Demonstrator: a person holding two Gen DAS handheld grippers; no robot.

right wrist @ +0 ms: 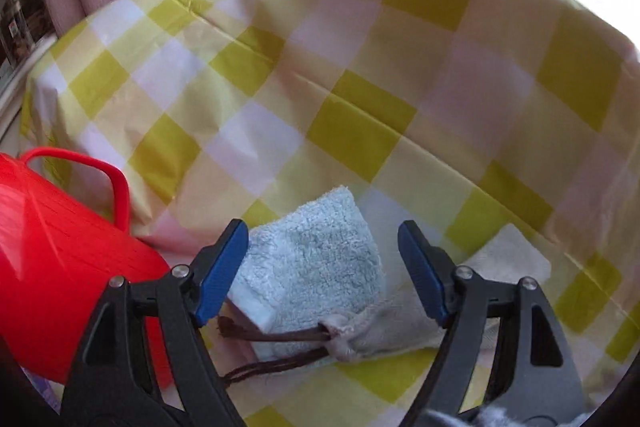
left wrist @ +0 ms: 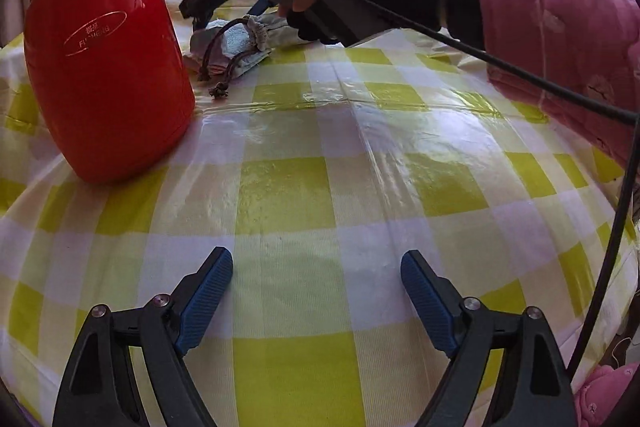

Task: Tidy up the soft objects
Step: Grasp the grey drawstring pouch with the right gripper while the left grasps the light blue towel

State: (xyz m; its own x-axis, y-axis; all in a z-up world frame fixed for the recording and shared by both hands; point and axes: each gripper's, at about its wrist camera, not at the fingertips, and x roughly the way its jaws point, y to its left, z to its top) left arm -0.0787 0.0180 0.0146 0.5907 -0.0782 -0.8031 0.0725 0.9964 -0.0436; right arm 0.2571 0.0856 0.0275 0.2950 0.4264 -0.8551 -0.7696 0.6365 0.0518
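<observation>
The right gripper (right wrist: 322, 267), jaws spread and empty, hangs over the blue towel (right wrist: 316, 259) and drawstring pouch (right wrist: 376, 335) beside the red jug (right wrist: 60, 247), toward the tabletop's (right wrist: 360, 99) far edge. Best to pinch the towel's folded thickness, clear of the cord (right wrist: 276, 338). The left gripper (left wrist: 316, 287) waits open over bare cloth.

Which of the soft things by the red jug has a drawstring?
The grey pouch, with a brown cord through its gathered mouth. The light blue towel under it is plain terry with no cord.

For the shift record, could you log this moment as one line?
left gripper: open, empty | right gripper: open over blue towel | drawstring pouch: on towel
</observation>
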